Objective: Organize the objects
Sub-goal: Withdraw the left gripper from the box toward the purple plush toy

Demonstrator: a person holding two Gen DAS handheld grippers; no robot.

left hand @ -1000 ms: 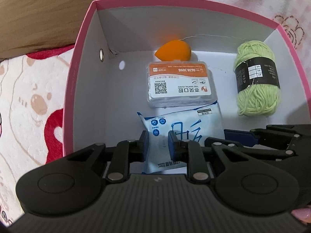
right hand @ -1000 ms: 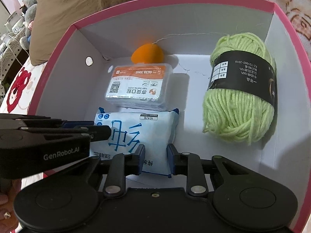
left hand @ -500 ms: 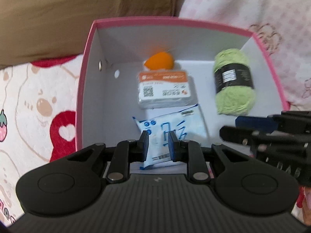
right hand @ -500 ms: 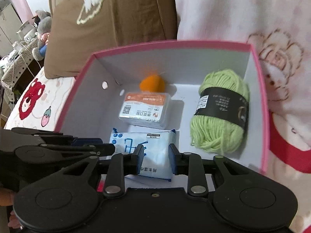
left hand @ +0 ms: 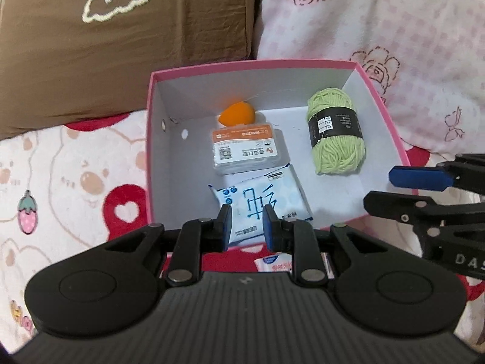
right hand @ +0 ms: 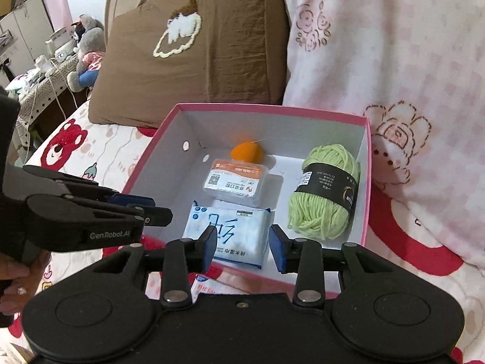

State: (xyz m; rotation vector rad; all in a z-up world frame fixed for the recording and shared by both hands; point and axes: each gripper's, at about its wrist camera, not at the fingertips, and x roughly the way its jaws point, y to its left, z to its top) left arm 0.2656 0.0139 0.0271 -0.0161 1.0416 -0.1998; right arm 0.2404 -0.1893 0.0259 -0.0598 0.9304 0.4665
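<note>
A: What sits in the pink cardboard box [left hand: 391, 127]?
B: A green yarn skein [left hand: 335, 130], orange sponge [left hand: 238, 114], clear plastic case [left hand: 244, 148], blue-white tissue pack [left hand: 260, 201].
A: And the grippers?
B: Left gripper [left hand: 245, 221] and right gripper [right hand: 244, 242] hover near the front rim, jaws parted, holding nothing.

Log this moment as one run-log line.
left gripper: open, empty | right gripper: open, empty | pink box: holds yarn, wipes pack, floss case, orange sponge
</note>
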